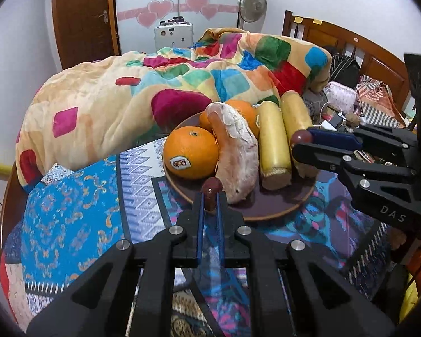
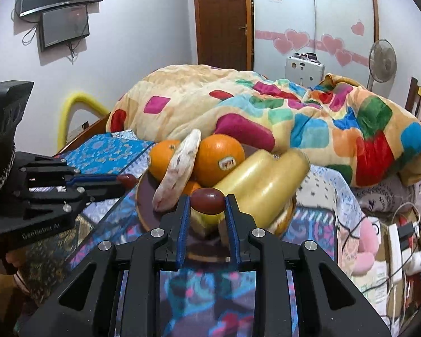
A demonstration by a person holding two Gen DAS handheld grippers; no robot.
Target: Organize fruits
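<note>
A dark round plate on the bed holds oranges, a pale sweet potato and two yellow cylinders. My left gripper is shut on a small dark red date at the plate's near rim. My right gripper is shut on a second red date over the plate's right side. In the right wrist view the right gripper holds its date before the plate; the left gripper holds its date at the plate's left edge.
A colourful quilt is heaped behind the plate. Patterned blue cloths cover the bed surface. Cables, a power strip and pink items lie to the right. The wooden headboard stands at the back right.
</note>
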